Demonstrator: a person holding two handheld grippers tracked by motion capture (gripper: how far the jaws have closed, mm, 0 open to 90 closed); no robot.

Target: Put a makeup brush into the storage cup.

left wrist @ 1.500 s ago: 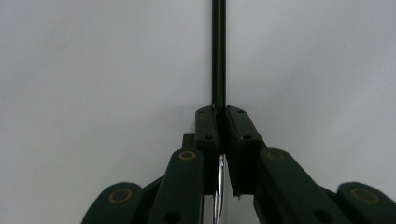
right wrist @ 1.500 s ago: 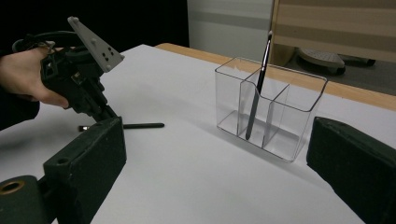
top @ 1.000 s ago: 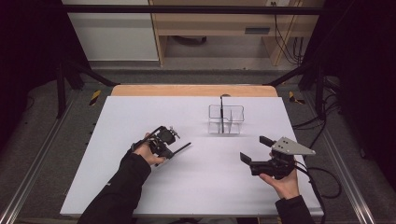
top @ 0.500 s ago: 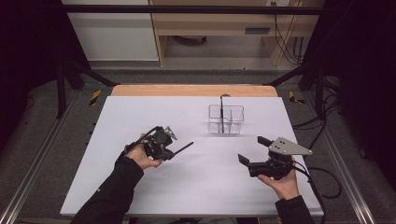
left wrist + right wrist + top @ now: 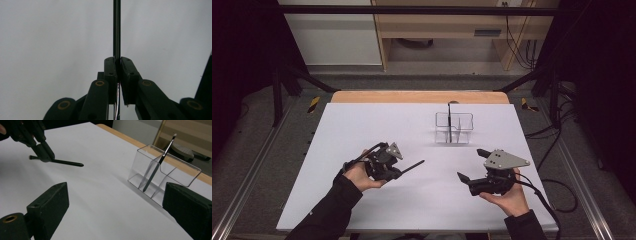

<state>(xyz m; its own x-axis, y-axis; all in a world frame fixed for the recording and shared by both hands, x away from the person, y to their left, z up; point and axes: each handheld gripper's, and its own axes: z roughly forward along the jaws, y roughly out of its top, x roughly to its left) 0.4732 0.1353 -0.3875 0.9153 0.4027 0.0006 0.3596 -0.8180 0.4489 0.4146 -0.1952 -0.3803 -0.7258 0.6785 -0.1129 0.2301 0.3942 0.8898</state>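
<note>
The brush [image 5: 409, 166] is a thin, stiff, light black rod, likely smooth and prone to pivot in a grip. It sits clamped between the closed jaws of the left gripper [image 5: 398, 171], held near one end, its long end pointing right above the white counter [image 5: 362, 125]. A grip nearer mid-length would resist swinging. The clear holder [image 5: 454, 128], far right, contains another brush [image 5: 157, 167]. The right gripper [image 5: 463, 177] stands wide, empty.
</note>
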